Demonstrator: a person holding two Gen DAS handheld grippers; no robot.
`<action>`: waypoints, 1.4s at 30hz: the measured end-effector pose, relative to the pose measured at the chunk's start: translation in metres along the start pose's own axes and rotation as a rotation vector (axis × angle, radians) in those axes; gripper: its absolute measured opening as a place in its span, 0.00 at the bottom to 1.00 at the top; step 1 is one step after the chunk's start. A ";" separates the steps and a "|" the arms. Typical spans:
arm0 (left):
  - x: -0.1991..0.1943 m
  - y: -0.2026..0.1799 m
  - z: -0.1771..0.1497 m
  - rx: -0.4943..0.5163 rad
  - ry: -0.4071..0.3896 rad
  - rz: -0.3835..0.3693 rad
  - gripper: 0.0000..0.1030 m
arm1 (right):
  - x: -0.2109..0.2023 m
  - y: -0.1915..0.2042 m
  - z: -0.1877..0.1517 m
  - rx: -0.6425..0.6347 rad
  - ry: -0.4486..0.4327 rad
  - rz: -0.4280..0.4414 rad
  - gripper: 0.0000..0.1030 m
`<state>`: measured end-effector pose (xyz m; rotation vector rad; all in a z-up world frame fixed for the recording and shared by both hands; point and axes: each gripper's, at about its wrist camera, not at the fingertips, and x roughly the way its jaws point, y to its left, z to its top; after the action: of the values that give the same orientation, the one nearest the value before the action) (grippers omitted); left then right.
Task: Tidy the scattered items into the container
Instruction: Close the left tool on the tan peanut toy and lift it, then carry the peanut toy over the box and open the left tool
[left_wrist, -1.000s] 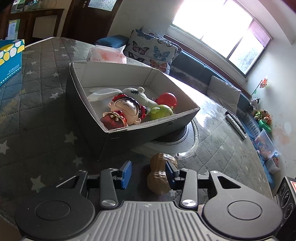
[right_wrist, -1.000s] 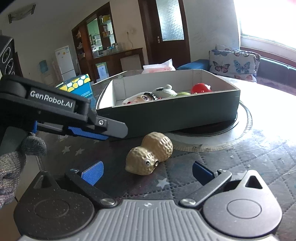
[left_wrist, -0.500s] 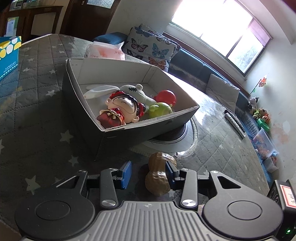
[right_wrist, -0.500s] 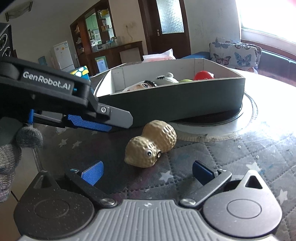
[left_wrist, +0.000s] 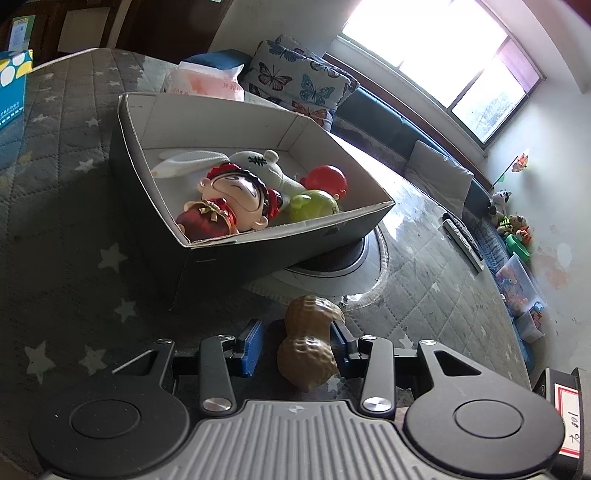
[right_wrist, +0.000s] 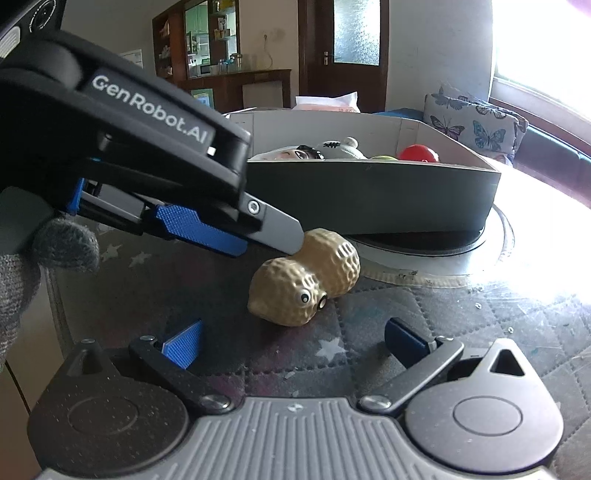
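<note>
Peanut toy (left_wrist: 308, 341) lies on the tabletop (left_wrist: 66, 229), a dark quilted cover with stars, just in front of the near wall of the cardboard box (left_wrist: 258, 254). Left tool (left_wrist: 295, 341) is around the peanut with fingers parted: right blue pad (left_wrist: 341, 334) touches or nearly touches the toy's waist, left pad (left_wrist: 251, 345) is clear of it, so not clamped. In the right wrist view the peanut toy (right_wrist: 306, 277) shows one painted eye facing the camera, and the left tool (right_wrist: 207, 229) comes in from the left with a grey fingertip against the toy's upper side. Right tool (right_wrist: 293, 341) is spread wide, holding nothing, low over the tabletop with the peanut just beyond its pads. A grey-gloved hand (right_wrist: 33, 266) sits at the left edge. Box rests partly on a round white turntable (left_wrist: 365, 266) and holds a red-clothed doll figure (left_wrist: 229, 203), a white plush (left_wrist: 255, 166), a red ball toy (left_wrist: 327, 181) and a green toy (left_wrist: 314, 206). Far side: pink tissue pack (left_wrist: 207, 79) behind the box, butterfly cushion (left_wrist: 299, 86), blue patterned carton (left_wrist: 11, 85) far left, remote controls (left_wrist: 463, 236) on the right.
</note>
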<state>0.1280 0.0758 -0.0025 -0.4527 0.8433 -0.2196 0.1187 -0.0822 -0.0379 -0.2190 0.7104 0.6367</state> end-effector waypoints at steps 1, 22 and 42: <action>0.001 0.000 0.000 -0.002 0.003 -0.001 0.41 | 0.000 0.000 0.000 0.000 0.000 0.001 1.00; 0.020 0.003 0.004 -0.040 0.051 -0.032 0.41 | 0.011 -0.011 0.012 0.047 -0.036 0.016 0.99; 0.024 0.007 0.003 -0.110 0.077 -0.071 0.35 | -0.003 -0.023 0.015 0.088 -0.040 0.066 0.46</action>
<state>0.1463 0.0738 -0.0202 -0.5805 0.9183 -0.2587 0.1389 -0.0959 -0.0249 -0.1014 0.7081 0.6691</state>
